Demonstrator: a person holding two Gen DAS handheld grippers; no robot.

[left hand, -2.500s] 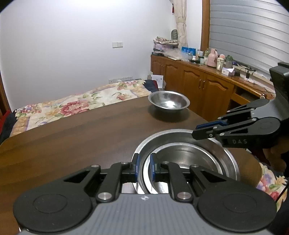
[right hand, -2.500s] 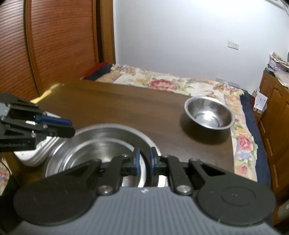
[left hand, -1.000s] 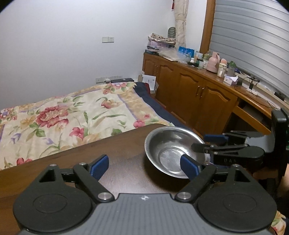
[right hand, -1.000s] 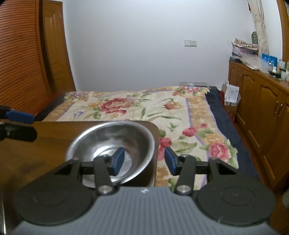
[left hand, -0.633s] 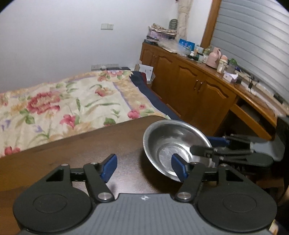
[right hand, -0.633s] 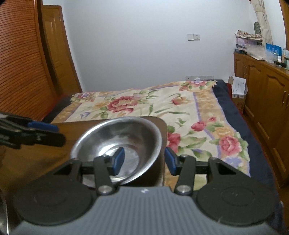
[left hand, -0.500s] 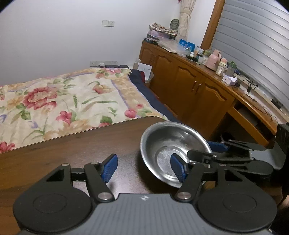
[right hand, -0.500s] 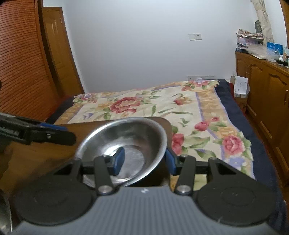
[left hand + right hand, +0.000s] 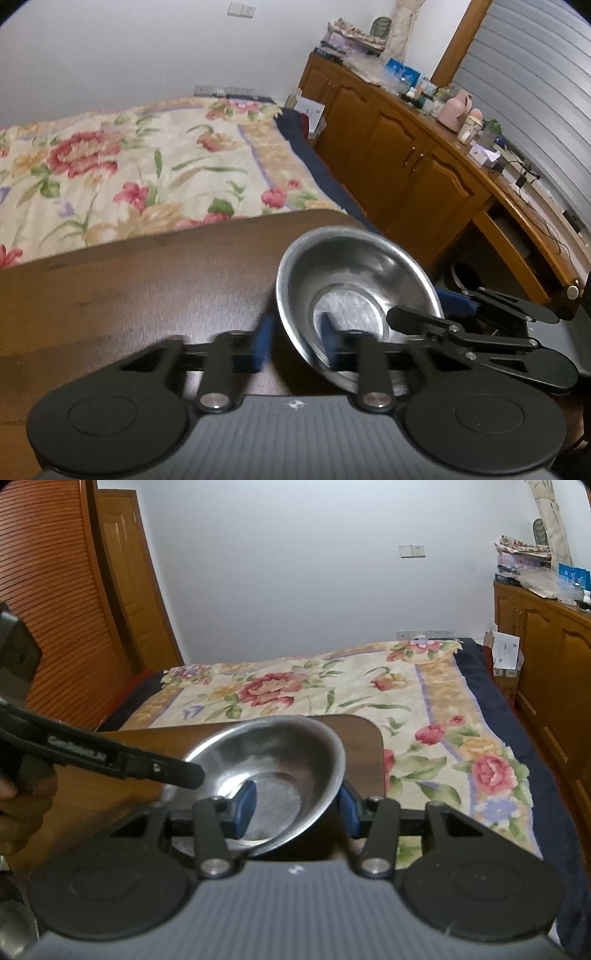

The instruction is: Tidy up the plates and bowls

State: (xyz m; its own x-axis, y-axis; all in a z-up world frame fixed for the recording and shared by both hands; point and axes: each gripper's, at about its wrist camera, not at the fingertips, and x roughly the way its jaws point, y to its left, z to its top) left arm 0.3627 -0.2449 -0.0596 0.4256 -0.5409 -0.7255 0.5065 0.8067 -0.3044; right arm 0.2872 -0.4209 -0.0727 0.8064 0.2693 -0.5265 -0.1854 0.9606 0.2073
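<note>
left tool (image 9: 295,341): closing astride steel bowl (image 9: 354,291) rim, pitched down | right tool (image 9: 297,808): closing astride opposite rim

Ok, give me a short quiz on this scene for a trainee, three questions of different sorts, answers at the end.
1. True or false: the steel bowl sits in the middle of the wooden table.
2. What lies between the fingers of the left gripper? A: the bowl's rim. B: a plate. C: nothing.
3. In a few words: how much of the right gripper is inside the bowl?

Key
1. False: it is at the table's corner, next to the bed.
2. A. The jaws are closing with the rim between them.
3. One blue pad; the other is outside the rim.
</note>
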